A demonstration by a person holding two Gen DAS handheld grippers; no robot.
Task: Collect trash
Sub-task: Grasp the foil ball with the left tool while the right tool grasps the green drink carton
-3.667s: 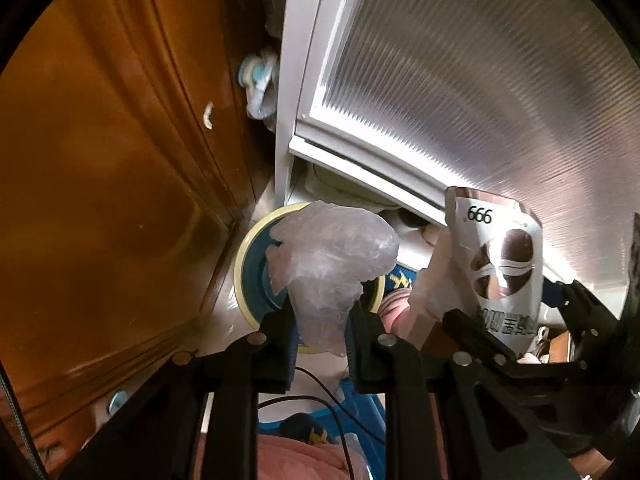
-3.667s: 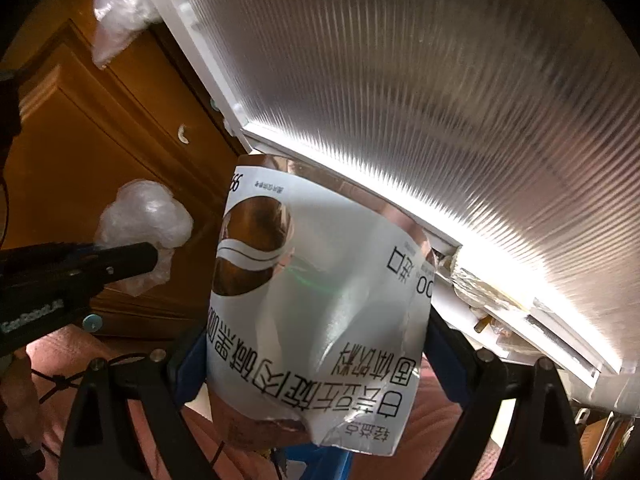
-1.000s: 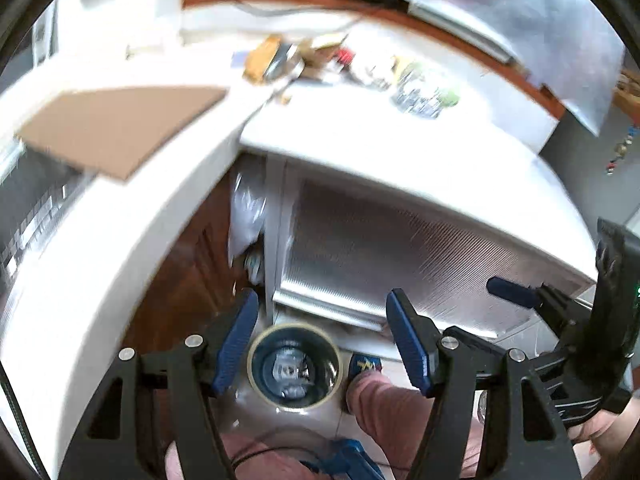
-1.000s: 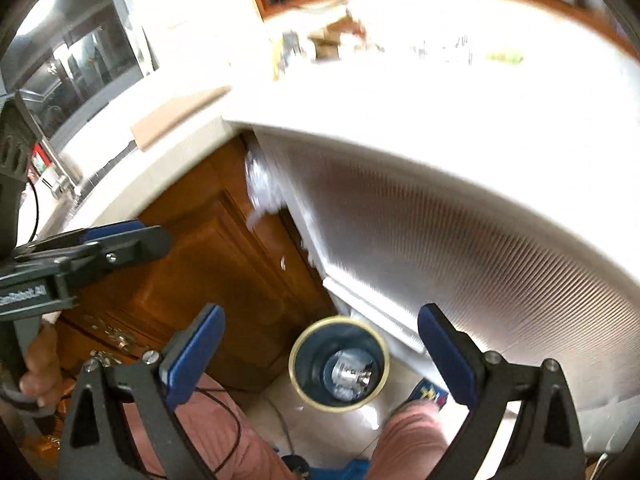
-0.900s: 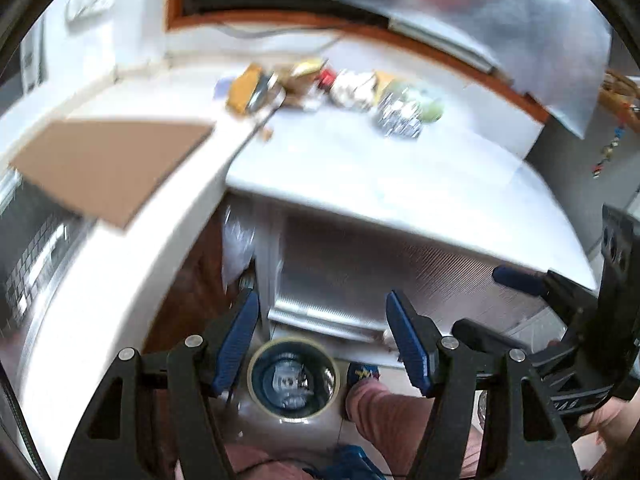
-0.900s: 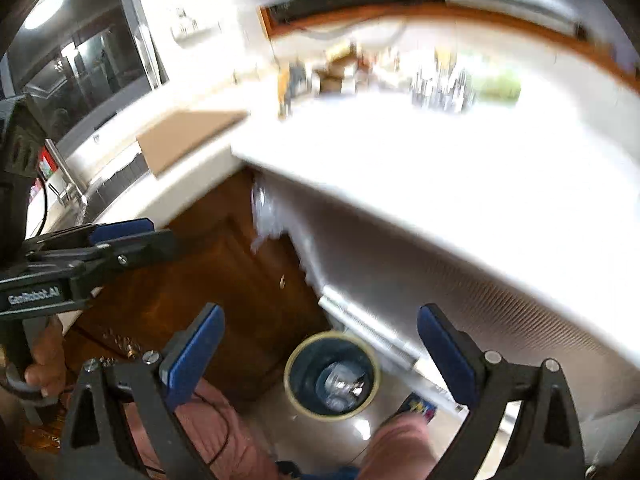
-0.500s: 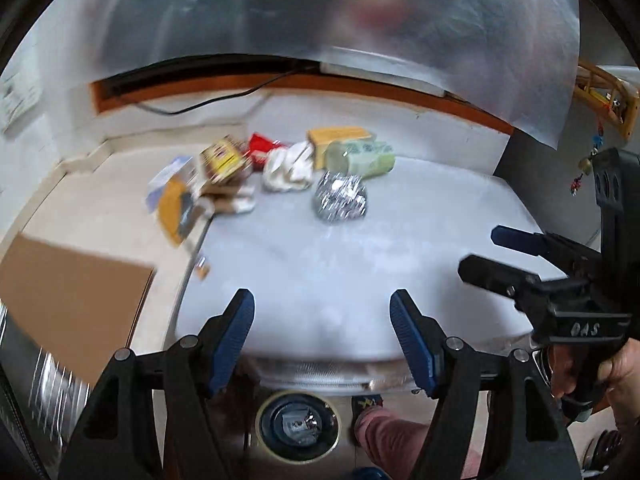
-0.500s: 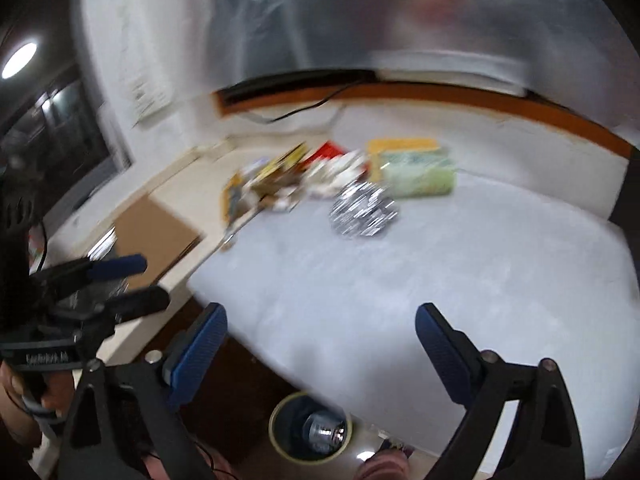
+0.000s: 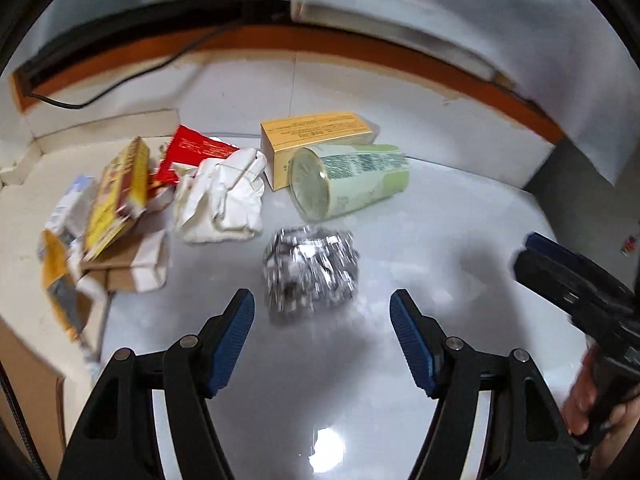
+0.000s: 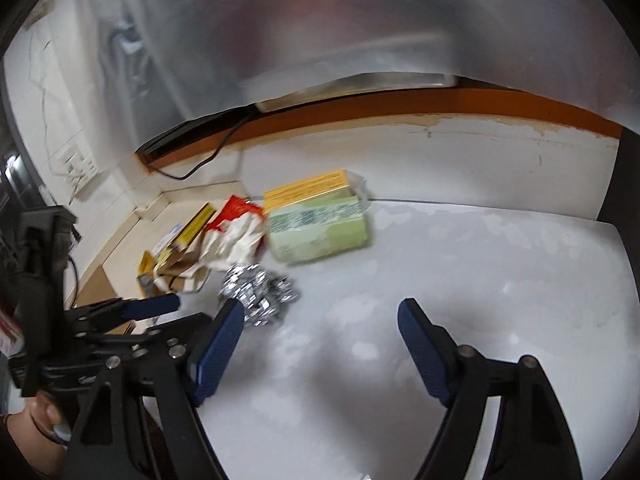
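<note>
Both grippers are empty, jaws spread wide. The left gripper (image 9: 322,312) is lined up on the foil ball (image 9: 310,274), which sits dead centre of the left view, just past the blue pads (image 9: 232,338) and not touching either one. The right gripper (image 10: 320,332) hangs over bare white counter (image 10: 460,264) at the lower middle of its own frame, with nothing between its fingers.

The rest of the trash is bunched in the upper left and centre of the left view: a green cup (image 9: 348,180) on its side, a yellow box (image 9: 316,136) behind it, a white wad (image 9: 222,196) beside a red wrapper (image 9: 192,152), and a heap of cardboard (image 9: 116,220) at the left edge.

What I'd worry about:
- Foil is light and slippery on that glossy top, so if one pad lands first it'll probably just skate off toward the cup.
- The cup looks ready to roll if anything bumps it.
- Both views are motion-blurred, so closing while moving could pinch air or clip the wad.
- The grippers sit close together in the right view, lower left, so a sideways swing might knock them.
</note>
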